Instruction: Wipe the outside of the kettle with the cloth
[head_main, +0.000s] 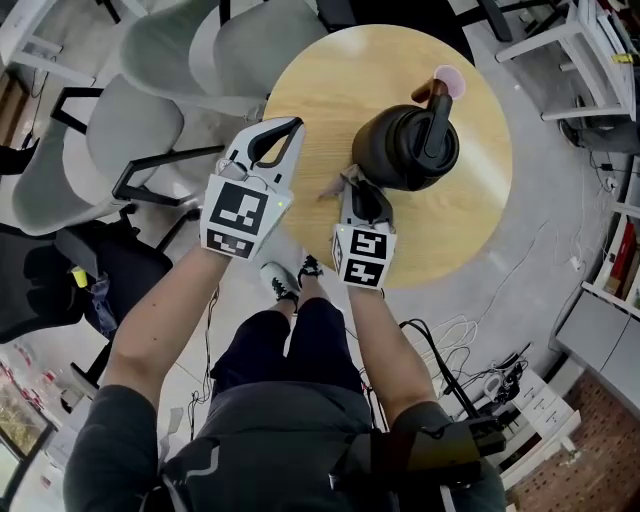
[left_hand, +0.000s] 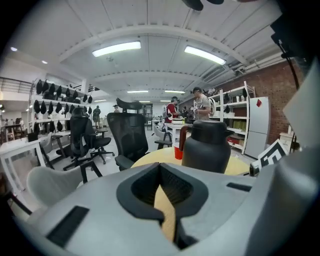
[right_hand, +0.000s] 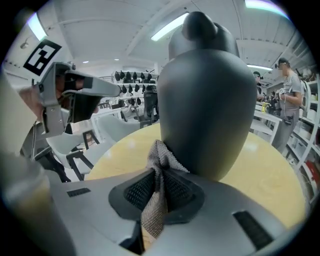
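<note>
The black kettle stands upright near the middle of the round wooden table. My right gripper is at its near left side, shut on a grey cloth. In the right gripper view the bunched cloth sticks out of the right gripper and touches the lower wall of the kettle. My left gripper hovers over the table's left edge with its jaws together and nothing in them. From the left gripper the kettle shows ahead to the right.
A red cup stands behind the kettle, close to its handle. Grey chairs crowd the table's left side and a black chair is nearer. Cables lie on the floor at the right. Shelving lines the right edge.
</note>
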